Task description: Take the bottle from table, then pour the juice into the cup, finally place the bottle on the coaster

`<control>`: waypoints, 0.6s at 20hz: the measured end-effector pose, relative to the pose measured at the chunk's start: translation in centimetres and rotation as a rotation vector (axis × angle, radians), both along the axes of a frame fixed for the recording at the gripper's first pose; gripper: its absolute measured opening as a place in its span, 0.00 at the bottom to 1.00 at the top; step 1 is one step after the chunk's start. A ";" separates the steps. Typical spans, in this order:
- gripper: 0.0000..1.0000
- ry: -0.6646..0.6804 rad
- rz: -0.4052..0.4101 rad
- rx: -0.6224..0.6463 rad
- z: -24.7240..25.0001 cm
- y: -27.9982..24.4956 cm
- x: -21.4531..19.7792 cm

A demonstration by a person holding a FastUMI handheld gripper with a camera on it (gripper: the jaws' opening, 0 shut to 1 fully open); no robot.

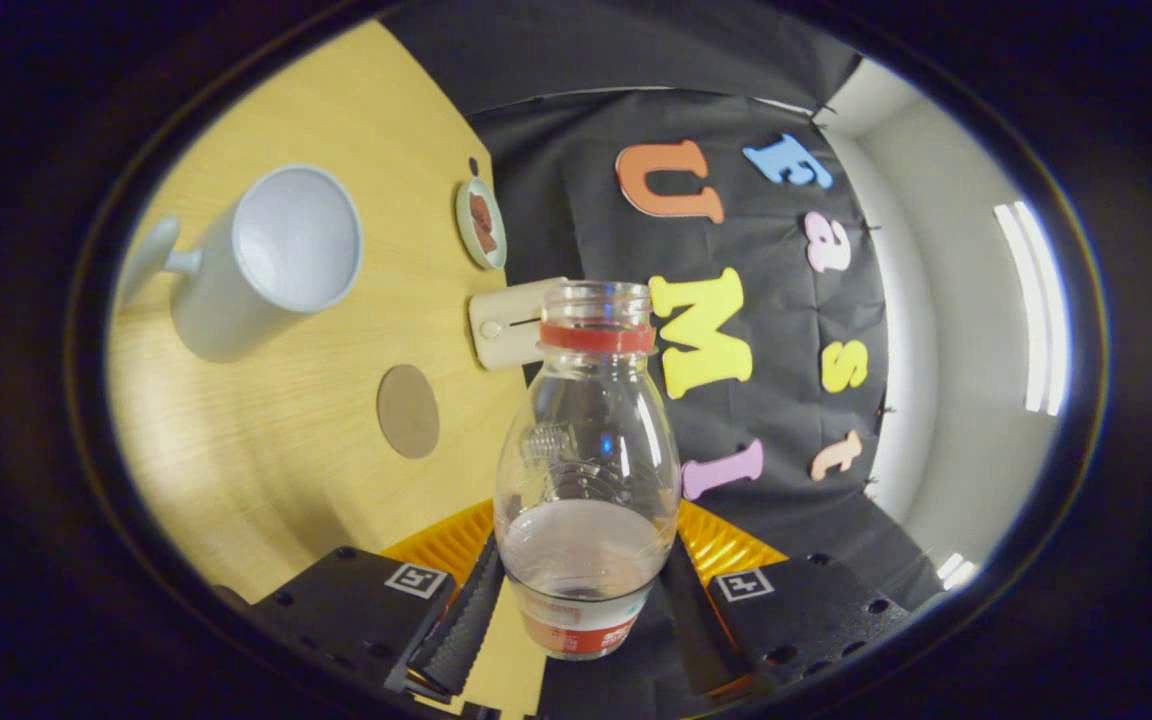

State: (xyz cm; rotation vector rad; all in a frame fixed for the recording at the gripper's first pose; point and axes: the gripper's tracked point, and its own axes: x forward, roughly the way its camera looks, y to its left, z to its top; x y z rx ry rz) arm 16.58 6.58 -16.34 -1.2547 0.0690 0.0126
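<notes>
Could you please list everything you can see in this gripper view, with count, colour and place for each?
bottle: one, clear with a red neck ring and no cap, held between the jaws, a little pale liquid at its base.
cup: one, white, empty, on the table beyond the jaws.
coaster: one, brown, round, flat on the table between cup and bottle.
small dish: one, pale green with something reddish in it, near the table's far edge.
beige block: one, slotted, behind the bottle's neck.
table: one, light wood.
gripper: one, jaws pressed on the bottle's lower sides.

Tool [581,610]: ribbed pads; square tags; screw holes; orange body.
</notes>
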 end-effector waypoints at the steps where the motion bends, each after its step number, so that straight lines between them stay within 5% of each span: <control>1: 0.83 0.008 -0.004 0.068 0.4 -0.3 -0.1; 12: 0.83 0.003 -0.067 0.512 4.2 -4.1 1.4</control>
